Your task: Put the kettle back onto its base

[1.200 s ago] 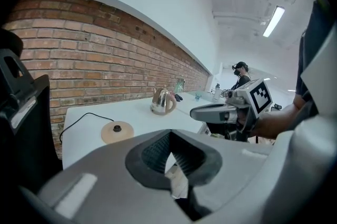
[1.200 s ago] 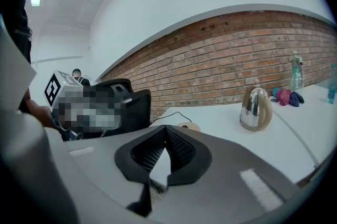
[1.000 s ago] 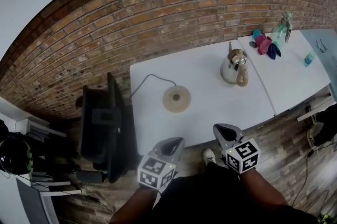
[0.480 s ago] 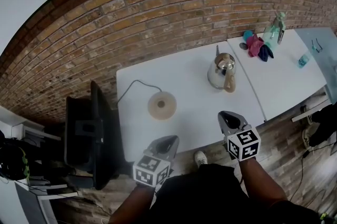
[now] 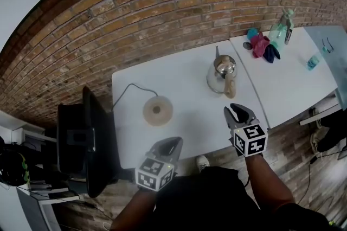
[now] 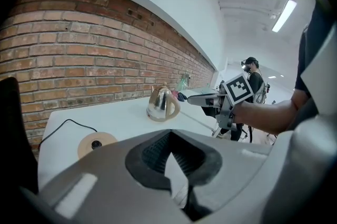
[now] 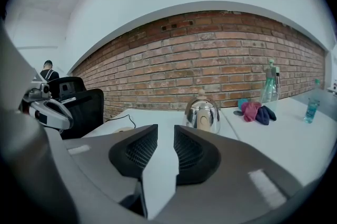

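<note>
A shiny steel kettle (image 5: pixel 219 74) with a tan handle stands upright on the white table (image 5: pixel 187 89). Its round tan base (image 5: pixel 157 110), with a black cord, lies apart to the kettle's left. My right gripper (image 5: pixel 241 111) hovers over the table's near edge, short of the kettle. Its jaws have just been opening and stand open with nothing between them. In the right gripper view the kettle (image 7: pixel 202 112) shows beyond the parted pads (image 7: pixel 141 150). My left gripper (image 5: pixel 172 143) is at the near edge below the base, jaws together. The left gripper view shows the kettle (image 6: pixel 162 103) and base (image 6: pixel 96 143) ahead.
A black office chair (image 5: pixel 81 138) stands left of the table. A second white table (image 5: pixel 295 83) adjoins on the right, carrying pink and blue cloths (image 5: pixel 263 45), a spray bottle (image 5: pixel 283 28) and a small blue bottle (image 5: pixel 313 62). A brick wall runs behind.
Both grippers have moved forward to the table's near edge. The right gripper's jaws, shut before, now stand apart. Kettle and base have not moved on the table.
</note>
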